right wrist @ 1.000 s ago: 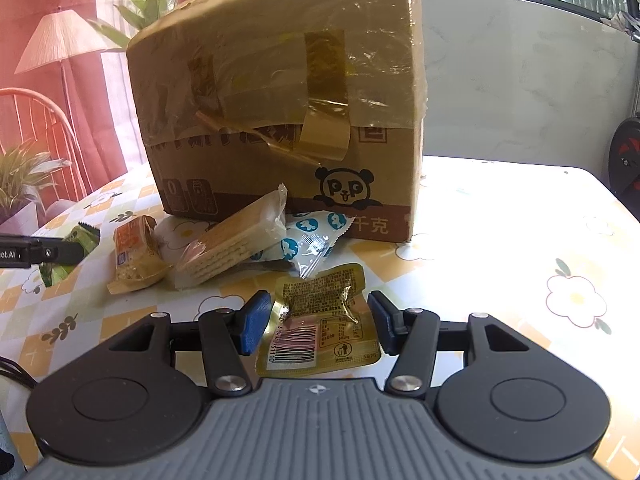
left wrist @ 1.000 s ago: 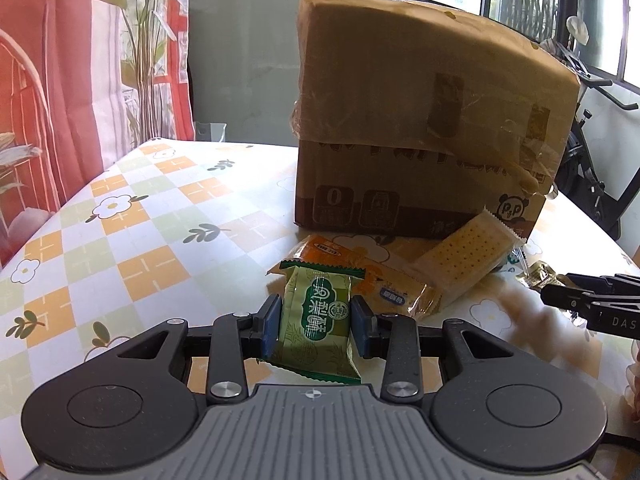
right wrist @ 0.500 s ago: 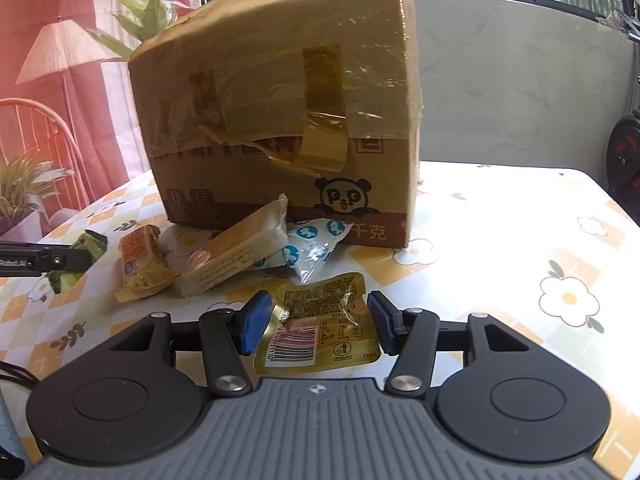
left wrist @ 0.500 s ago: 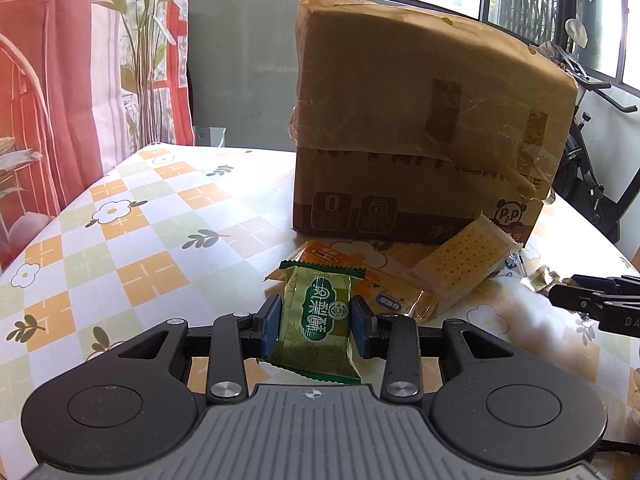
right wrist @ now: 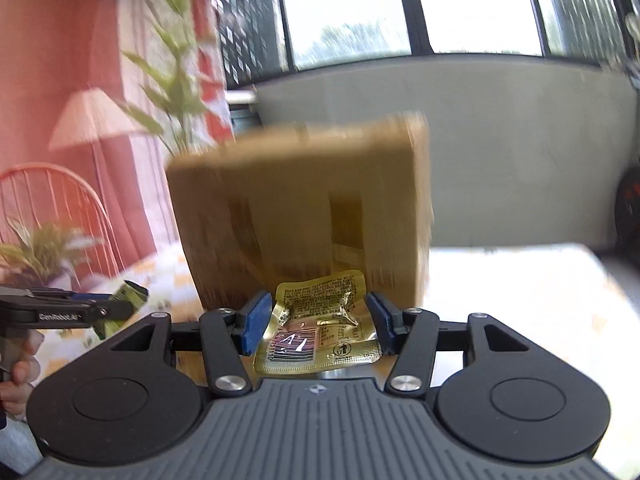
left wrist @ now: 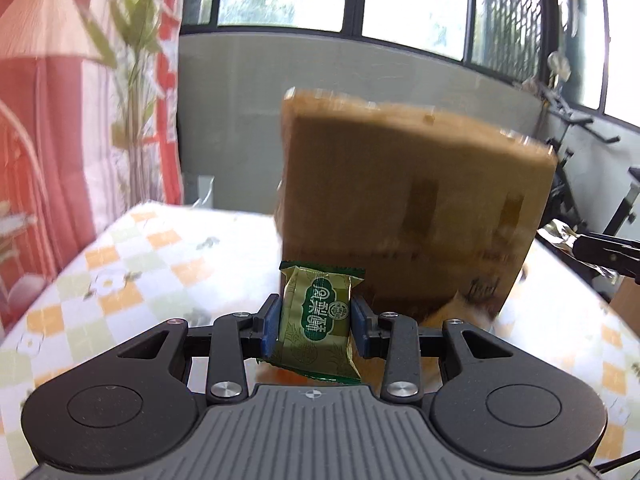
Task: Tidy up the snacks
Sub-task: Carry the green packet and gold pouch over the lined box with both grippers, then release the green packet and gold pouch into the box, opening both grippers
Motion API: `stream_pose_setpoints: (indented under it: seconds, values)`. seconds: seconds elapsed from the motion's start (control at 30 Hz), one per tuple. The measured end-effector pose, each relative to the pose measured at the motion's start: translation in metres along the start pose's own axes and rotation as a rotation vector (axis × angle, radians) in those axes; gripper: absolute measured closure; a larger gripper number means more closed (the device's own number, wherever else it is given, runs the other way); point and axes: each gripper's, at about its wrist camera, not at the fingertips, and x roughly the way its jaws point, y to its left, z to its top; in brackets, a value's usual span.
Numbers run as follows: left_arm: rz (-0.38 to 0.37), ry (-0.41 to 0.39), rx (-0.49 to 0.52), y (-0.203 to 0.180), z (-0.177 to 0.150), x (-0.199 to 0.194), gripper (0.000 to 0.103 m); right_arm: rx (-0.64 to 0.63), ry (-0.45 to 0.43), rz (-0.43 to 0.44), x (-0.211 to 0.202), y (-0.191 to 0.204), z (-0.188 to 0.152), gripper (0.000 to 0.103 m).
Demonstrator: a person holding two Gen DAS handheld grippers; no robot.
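While both views are blurry, each tool can be seen with a snack pinched between its blue pads. The left tool (left wrist: 315,323) is nearly closed and squeezes a green snack pack (left wrist: 317,325) from both sides. The pack stands upright, with white writing on a dark green label, and its top pokes up above the pads. It is up in the air above the table (left wrist: 120,280), which has a cloth of orange and pale green squares with small flowers.

The right tool (right wrist: 316,322) stands about half open, and its pads press on the two sides of a gold foil pack (right wrist: 318,330). That pack is wider and crinkly, with a barcode on the near end and small print on the rest. It is off the table too.

Behind both snacks stands a big brown cardboard box (left wrist: 412,208) on the table, with tape across its side. Some pale and orange snacks lie blurred at the foot of the box, on its right side in the left view.

At the far left of the right view, the left tool shows again with its green pack, and a hand (right wrist: 18,376) grips its handle.
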Motion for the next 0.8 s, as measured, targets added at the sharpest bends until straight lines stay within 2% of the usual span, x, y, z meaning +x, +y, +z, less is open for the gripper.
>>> stream_pose_setpoints:
  seconds: [0.27, 0.43, 0.6, 0.63, 0.67, 0.73, 0.8]
  values:
    - [-0.063, -0.174, 0.078, -0.028, 0.091, 0.008, 0.064, -0.125, -0.127, 0.043, 0.028, -0.002, 0.087, 0.047]
    - [-0.127, -0.218, 0.078, -0.048, 0.145, 0.037, 0.064, -0.127, -0.099, 0.005, 0.078, -0.014, 0.119, 0.047]
    - [-0.105, -0.17, 0.124, -0.064, 0.168, 0.079, 0.063, 0.009, -0.029, -0.043, 0.114, -0.033, 0.123, 0.045]
    - [-0.117, -0.138, 0.126, -0.065, 0.17, 0.09, 0.061, 0.033, -0.016, -0.042, 0.117, -0.036, 0.123, 0.044]
    - [-0.13, -0.104, 0.117, -0.065, 0.17, 0.099, 0.053, 0.054, -0.008, -0.037, 0.116, -0.04, 0.122, 0.043]
    - [-0.133, -0.079, 0.087, -0.063, 0.167, 0.108, 0.043, 0.07, -0.002, -0.034, 0.112, -0.041, 0.12, 0.039]
    - [-0.112, -0.079, 0.085, -0.06, 0.161, 0.109, 0.043, 0.056, -0.006, -0.032, 0.105, -0.04, 0.118, 0.033]
